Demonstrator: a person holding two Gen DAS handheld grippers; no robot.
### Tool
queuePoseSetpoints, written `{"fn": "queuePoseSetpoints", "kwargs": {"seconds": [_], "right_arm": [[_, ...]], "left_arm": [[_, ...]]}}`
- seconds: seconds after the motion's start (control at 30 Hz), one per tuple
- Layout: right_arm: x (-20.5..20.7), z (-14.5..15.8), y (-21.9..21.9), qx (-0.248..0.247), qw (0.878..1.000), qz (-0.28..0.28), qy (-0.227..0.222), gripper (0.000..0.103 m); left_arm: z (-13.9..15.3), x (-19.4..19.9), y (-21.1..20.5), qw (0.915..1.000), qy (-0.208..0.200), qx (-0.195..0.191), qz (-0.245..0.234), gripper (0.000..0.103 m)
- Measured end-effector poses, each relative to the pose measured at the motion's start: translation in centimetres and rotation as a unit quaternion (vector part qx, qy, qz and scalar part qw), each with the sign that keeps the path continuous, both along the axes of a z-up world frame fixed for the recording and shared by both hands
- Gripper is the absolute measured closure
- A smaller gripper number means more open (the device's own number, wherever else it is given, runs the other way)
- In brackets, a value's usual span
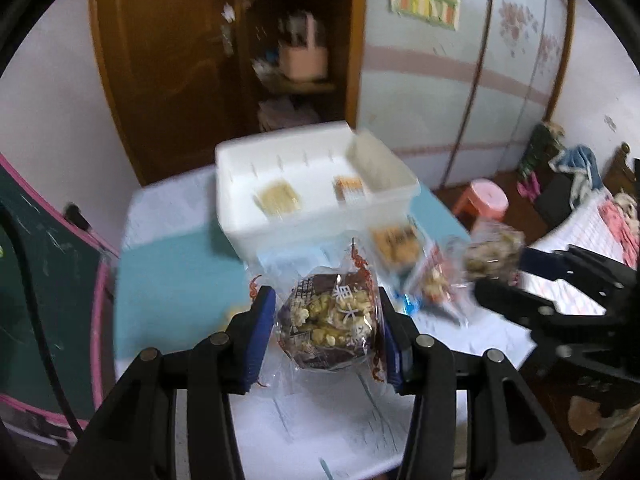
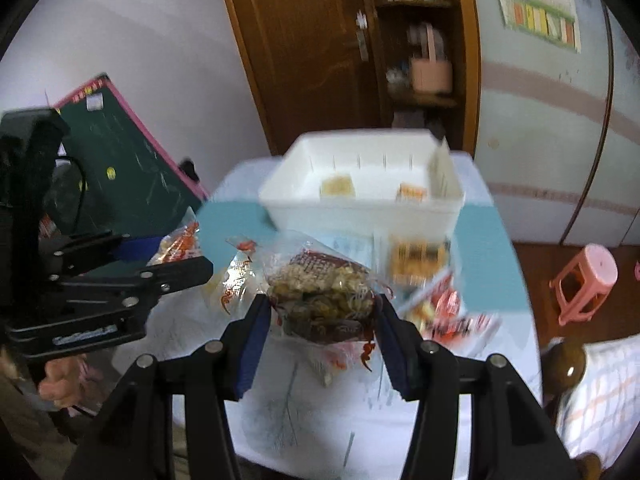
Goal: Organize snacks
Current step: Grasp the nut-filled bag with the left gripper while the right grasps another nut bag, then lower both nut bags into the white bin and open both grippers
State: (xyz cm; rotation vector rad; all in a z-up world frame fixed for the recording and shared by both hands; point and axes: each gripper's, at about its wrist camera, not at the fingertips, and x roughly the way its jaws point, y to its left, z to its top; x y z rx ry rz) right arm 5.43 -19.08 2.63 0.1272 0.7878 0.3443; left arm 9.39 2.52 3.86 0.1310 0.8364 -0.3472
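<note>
My left gripper (image 1: 324,302) is shut on a clear packet of nut snack (image 1: 332,320), held above the table. My right gripper (image 2: 321,304) is shut on a similar nut packet (image 2: 320,292), also off the table. Each view shows the other gripper from the side: the right gripper (image 1: 502,276) with its packet (image 1: 494,254), and the left gripper (image 2: 176,258) with its red-printed packet (image 2: 180,244). Beyond them stands the white storage box (image 1: 240,216) (image 2: 280,208), with a pale packet (image 1: 277,199) and an orange packet (image 1: 349,188) inside.
More snacks lie on the table (image 2: 224,224) in front of the box: an orange packet (image 2: 420,258) and red-and-white packets (image 2: 448,312). A green chalkboard (image 2: 120,172) leans at the left. A pink stool (image 2: 584,280) stands on the floor to the right; a bed edge (image 2: 600,392) is nearby.
</note>
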Motion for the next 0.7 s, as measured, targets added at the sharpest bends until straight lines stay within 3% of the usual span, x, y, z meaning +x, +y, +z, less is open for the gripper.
{"fn": "queuePoseSetpoints", "kwargs": {"seconds": [0.17,0.4,0.53,0.7], "right_arm": [[2.8,6.6,-0.8,-0.025,0.998,-0.017,-0.061,0.051],[8.7,12.6,-1.7,-0.013,0.995,-0.034,-0.093,0.050],[11.7,13.1,-1.7,-0.020,0.994,-0.050,-0.093,0.050],[16.8,11.4,-1.4,-0.033,0.995,-0.065,-0.066,0.050]], "left_arm": [[5.6,3.2,1.1,0.9984,-0.045,0.011,0.033,0.056],[10.9,8.8,1.5,0.9935,-0.088,0.025,0.067,0.056],[11.1,12.2,0.5,0.9923,-0.093,0.035,0.073,0.056],[9.0,16.5,-1.3,0.9932,-0.080,0.046,0.071,0.056]]}}
